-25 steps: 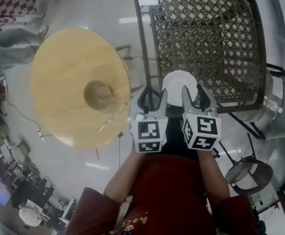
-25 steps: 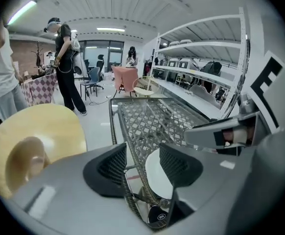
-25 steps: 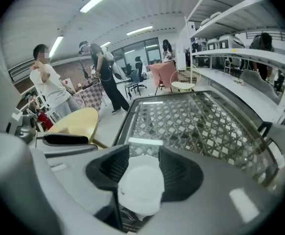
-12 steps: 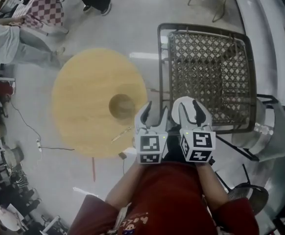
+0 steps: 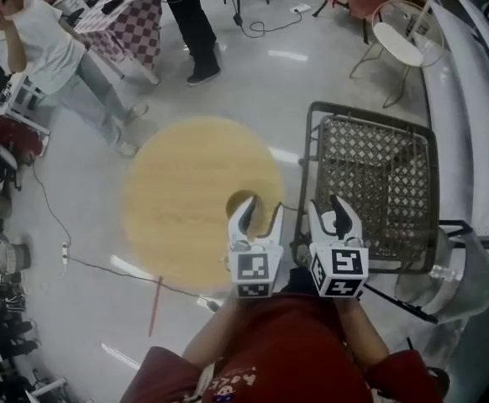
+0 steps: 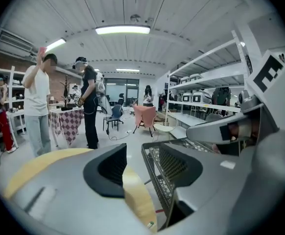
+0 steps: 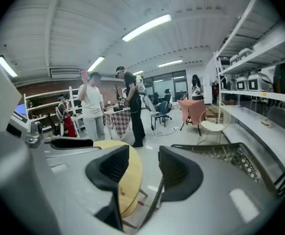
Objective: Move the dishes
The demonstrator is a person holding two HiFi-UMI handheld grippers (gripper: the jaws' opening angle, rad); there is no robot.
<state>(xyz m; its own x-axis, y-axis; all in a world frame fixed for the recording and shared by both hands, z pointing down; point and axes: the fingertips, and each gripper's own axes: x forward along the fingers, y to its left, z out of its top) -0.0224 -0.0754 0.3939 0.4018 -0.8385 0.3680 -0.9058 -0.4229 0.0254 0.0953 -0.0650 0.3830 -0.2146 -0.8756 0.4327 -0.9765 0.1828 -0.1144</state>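
I have both grippers held side by side in the air in front of my red top [image 5: 286, 342], well above the furniture. The left gripper [image 5: 261, 212] has its fingers released: its own view shows the two dark pads standing apart, and in the gap I see only the rim of the round wooden tabletop [image 5: 186, 191] and a corner of the wire-mesh tabletop [image 5: 379, 183] far below. The right gripper [image 5: 330, 217] is released too, fingers spread wide with nothing grasped; through its gap I see the same yellow rim and the mesh frame. The one dish [image 5: 237, 198] I can make out is a brownish, bowl-like piece. It sits on the round tabletop close to the edge that faces the mesh tabletop, and in the head view the tips of the left gripper's fingers partly cover it. From this height I cannot tell what it holds. The two tabletops stand just beside each other, with a narrow strip of floor between them. Beyond the far edge of the round tabletop a person in a white shirt [image 5: 47, 53] and a person in dark trousers [image 5: 190, 23] stand beside a checkered cloth [image 5: 135, 23]. A white chair [image 5: 396, 40] stands past the far edge of the mesh tabletop.
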